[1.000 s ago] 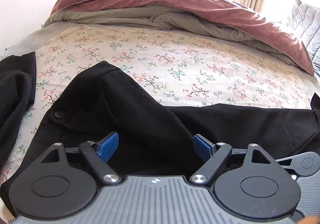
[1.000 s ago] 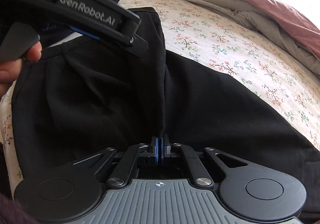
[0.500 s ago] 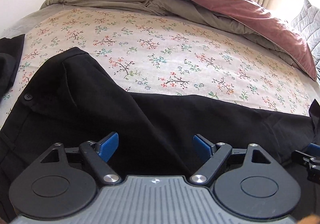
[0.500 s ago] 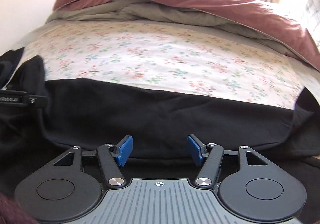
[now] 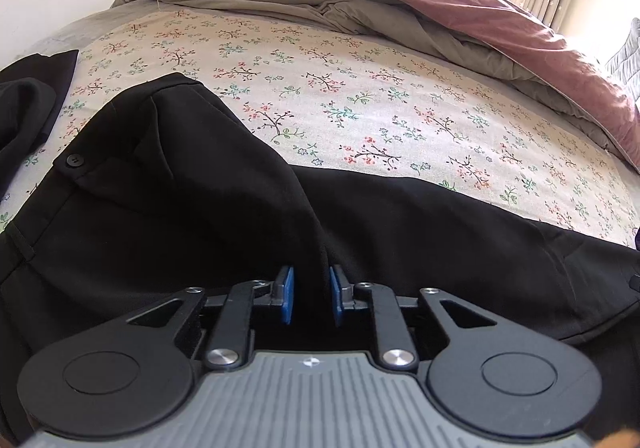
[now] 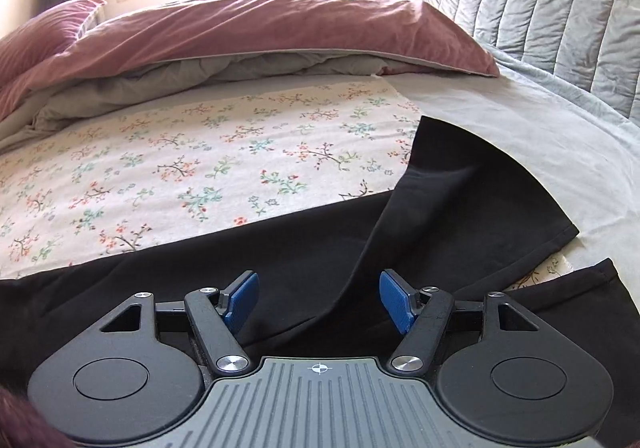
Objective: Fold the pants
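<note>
The left tongs [image 5: 311, 298] are nearly closed, their blue pads pinching a raised ridge of the black pants [image 5: 192, 200] near the crotch, probably to hold that spot as an anchor while the legs are arranged. The right tongs [image 6: 320, 300] stand wide apart and hold nothing, poised over the leg ends, where one hem [image 6: 480, 200] lies folded back crookedly and likely needs straightening. Beyond, the pants stretch across the floral sheet [image 5: 360, 96] of the bed, with a mauve duvet [image 6: 248, 36] heaped behind.
</note>
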Available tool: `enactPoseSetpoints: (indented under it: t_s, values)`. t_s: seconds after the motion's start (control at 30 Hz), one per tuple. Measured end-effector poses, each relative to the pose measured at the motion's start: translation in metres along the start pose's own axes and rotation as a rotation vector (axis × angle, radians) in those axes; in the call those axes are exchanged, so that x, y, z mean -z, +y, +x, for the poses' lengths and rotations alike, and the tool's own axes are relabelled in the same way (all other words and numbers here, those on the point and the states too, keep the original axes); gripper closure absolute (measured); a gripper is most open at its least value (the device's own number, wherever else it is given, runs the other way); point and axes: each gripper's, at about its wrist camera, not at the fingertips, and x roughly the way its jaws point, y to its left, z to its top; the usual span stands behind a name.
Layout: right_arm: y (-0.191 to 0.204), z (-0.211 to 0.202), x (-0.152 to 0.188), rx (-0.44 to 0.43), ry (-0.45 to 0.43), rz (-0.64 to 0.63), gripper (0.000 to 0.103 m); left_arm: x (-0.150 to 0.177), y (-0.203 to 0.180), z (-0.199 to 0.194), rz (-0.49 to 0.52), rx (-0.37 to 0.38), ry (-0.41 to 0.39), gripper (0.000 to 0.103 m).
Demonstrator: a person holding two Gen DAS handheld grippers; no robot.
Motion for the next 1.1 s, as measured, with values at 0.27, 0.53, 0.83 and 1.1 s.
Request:
enactPoseSetpoints:
  t_s: [0.27,0.53,0.83,1.1]
  values:
    - [-0.007,-0.015,-0.004,0.02,-0.1,-0.012,0.103,0.0,0.0,-0.016,-0.001,0.033,-0.058,0.088]
    - [-0.015,-0.099,-0.001,-0.005,-0.209,0.002,0.103,0.003,0.026,-0.058,-0.09,0.074,-0.132,0.089]
    - [-0.025,-0.154,0.037,-0.03,-0.158,-0.044,0.103,0.039,0.045,-0.101,-0.056,0.046,-0.127,0.089]
    - [-0.029,-0.165,0.079,-0.034,-0.099,-0.096,0.103,0.087,0.062,-0.1,-0.053,0.003,-0.033,0.089]
